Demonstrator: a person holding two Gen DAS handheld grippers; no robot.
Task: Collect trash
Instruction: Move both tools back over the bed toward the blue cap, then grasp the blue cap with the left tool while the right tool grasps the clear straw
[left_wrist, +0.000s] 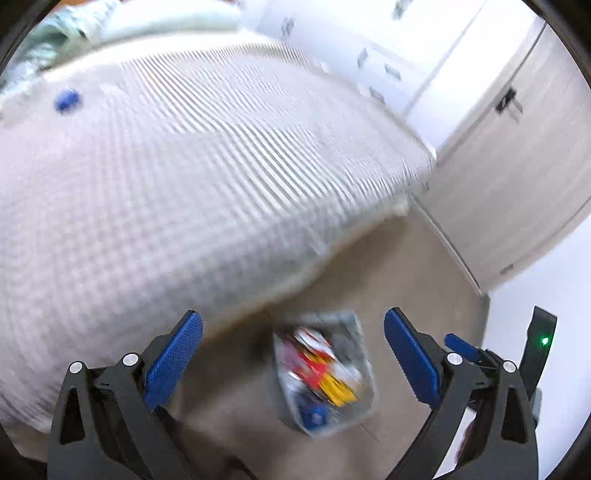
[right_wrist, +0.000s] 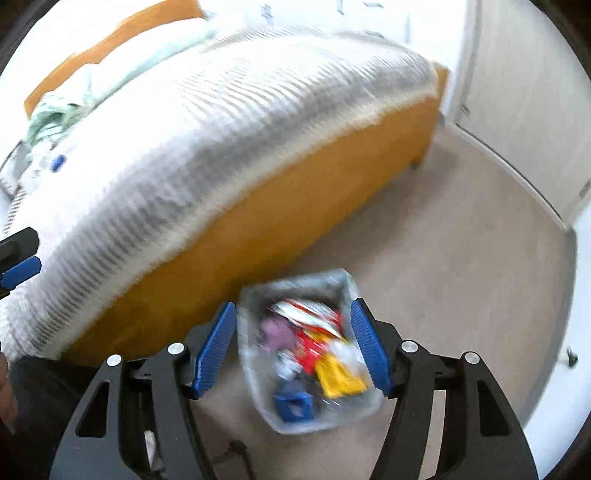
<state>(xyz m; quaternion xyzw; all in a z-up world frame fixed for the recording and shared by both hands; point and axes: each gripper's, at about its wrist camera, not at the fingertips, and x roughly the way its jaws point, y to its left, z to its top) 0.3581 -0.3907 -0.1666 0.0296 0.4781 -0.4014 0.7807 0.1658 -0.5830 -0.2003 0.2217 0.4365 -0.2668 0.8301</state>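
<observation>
Both grippers hang over a bedroom floor with jaws spread and nothing between the pads.

Seen past the left gripper (left_wrist: 293, 354) and the right gripper (right_wrist: 291, 347), a clear plastic bin of colourful trash (right_wrist: 308, 354) stands on the beige carpeted floor (right_wrist: 443, 266), below and between each pair of jaws. Beyond the jaws rises the orange wooden bed (right_wrist: 295, 206) under a white-and-grey textured bedspread (left_wrist: 184, 177), where a small blue object (left_wrist: 67, 100) lies far left. White cupboard doors (left_wrist: 509, 177) stand to the right.

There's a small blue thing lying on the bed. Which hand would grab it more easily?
Probably left. The small blue object lies far up the white bedspread; the left gripper is over the bed's edge, nearer than the right gripper.
</observation>
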